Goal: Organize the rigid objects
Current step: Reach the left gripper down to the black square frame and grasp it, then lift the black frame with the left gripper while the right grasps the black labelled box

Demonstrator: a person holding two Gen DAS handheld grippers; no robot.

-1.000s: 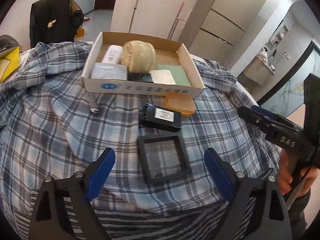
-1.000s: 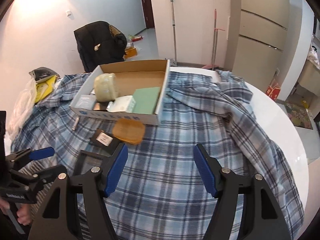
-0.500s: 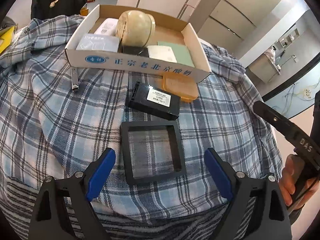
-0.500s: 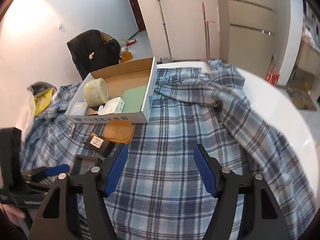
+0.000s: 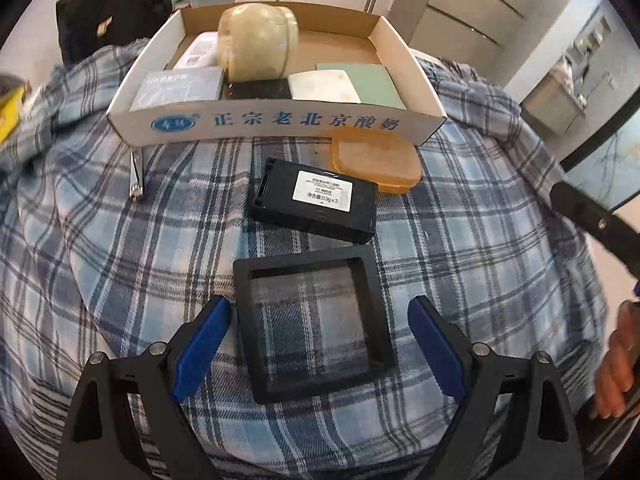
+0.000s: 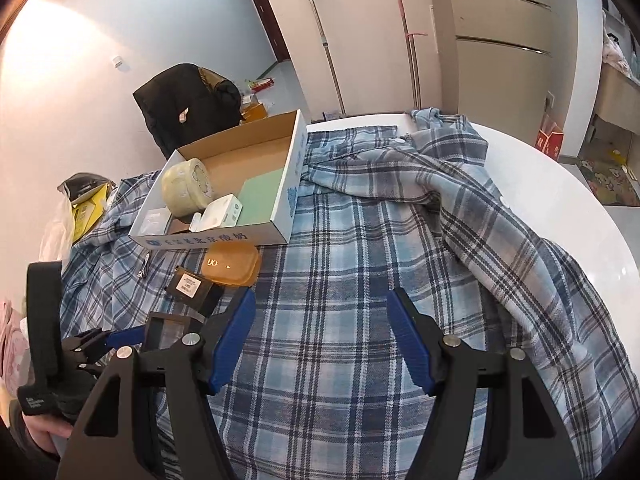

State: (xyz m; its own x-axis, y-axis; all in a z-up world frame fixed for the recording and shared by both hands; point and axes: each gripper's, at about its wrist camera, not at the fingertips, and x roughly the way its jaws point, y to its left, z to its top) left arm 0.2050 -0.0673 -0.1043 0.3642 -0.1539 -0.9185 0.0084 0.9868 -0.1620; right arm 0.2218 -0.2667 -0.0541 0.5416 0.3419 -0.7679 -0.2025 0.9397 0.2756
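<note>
My left gripper (image 5: 318,308) is open, its blue fingers on either side of a square black-framed clear case (image 5: 314,326) lying on the plaid cloth. Beyond it lie a black box with a white label (image 5: 316,206) and an amber plastic case (image 5: 374,158). A cardboard box (image 5: 280,122) behind them holds a pale round object (image 5: 258,42), white and green flat packs and a clear case. My right gripper (image 6: 320,308) is open and empty over bare plaid cloth, right of these objects (image 6: 230,266). A metal nail clipper (image 5: 137,176) lies left of the black box.
The plaid shirt (image 6: 400,240) covers a round white table (image 6: 560,184) and bunches at the right. A black jacket on a chair (image 6: 188,108) stands behind the box. A yellow bag (image 6: 86,208) sits at the far left. The left gripper shows in the right wrist view (image 6: 120,338).
My left gripper has moved forward and down, so the black-framed case now lies between its fingers. My right gripper has swung slightly and stays open over the cloth.
</note>
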